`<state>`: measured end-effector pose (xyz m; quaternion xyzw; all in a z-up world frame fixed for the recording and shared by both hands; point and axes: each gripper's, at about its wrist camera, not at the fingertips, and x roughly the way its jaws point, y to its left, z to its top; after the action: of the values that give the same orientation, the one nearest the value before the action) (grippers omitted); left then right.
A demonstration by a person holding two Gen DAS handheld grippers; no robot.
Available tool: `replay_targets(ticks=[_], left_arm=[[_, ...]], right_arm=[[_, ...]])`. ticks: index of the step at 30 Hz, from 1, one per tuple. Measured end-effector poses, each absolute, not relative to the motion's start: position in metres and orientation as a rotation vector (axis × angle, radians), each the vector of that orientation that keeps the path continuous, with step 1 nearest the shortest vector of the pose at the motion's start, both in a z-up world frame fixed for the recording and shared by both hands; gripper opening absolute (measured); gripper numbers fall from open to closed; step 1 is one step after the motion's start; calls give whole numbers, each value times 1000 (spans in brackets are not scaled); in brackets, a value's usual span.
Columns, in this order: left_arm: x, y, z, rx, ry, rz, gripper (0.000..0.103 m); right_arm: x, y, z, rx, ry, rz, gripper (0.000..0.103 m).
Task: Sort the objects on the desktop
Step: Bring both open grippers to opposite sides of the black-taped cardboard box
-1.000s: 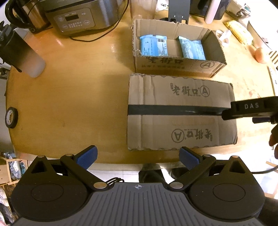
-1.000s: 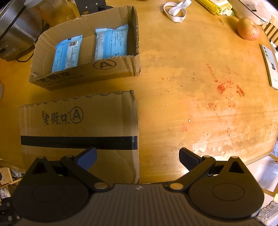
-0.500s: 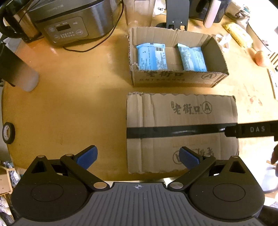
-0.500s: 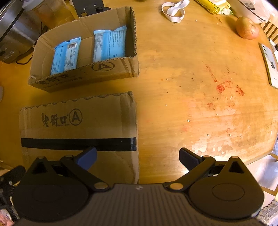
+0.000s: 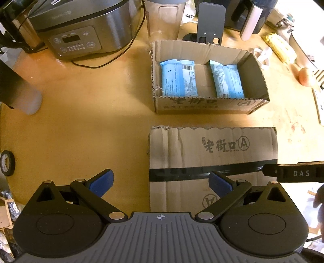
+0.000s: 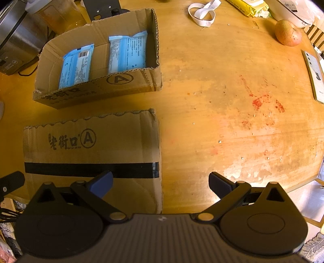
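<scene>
Left gripper (image 5: 160, 183) and right gripper (image 6: 161, 183) both spread wide and empty above the table's (image 6: 212, 125) near edge, taped flat carton (image 5: 212, 153) below them, open box (image 5: 206, 105) behind it holding two blue packets (image 5: 179, 80) (side by side), rice cooker (image 5: 81, 30) at far left, apple (image 6: 288, 32) and white strap (image 6: 201, 13) near the far right edge

Table (image 6: 212, 85): glossy varnished wood, finish worn pale and red-stained toward 4 o'clock. Open box (image 5: 206, 105) and flat box (image 5: 212, 145): matt corrugated cardboard, ragged edges; glossy black tape (image 5: 182, 174). Blue packets (image 5: 178, 81): shiny plastic film. Cooker (image 5: 81, 26) at 11 o'clock: brushed metal.
</scene>
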<state>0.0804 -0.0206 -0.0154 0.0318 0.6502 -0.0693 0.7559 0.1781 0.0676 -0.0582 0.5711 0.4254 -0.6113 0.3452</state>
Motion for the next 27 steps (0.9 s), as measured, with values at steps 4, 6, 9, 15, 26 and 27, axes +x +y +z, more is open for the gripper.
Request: replay_targets(ticks=[4,6,9,15,26,27], left_arm=[[83,-19,-18,47,1418,-172,103],[84,-18,-20,31,1422,-183,103],[85,-13,-24,-5,1431,-199,103],[85,-3,-34,-93,1436,-244,103],[87,14,-53,-207,1433,-355,103],[88,15,-54,-212,1432,-366,103]], right_arm=[[176,68,-59,1511,1071,-1607,103],[175,68,-60,1530,1046,-1622,103],[172,68,-62,1561,1003,-1643,103],[165,72,-69,1632,924,-1658,103],[159,75,-75,1663,834,-1611,103],[159,76,-75,1669,823,-1608,103]])
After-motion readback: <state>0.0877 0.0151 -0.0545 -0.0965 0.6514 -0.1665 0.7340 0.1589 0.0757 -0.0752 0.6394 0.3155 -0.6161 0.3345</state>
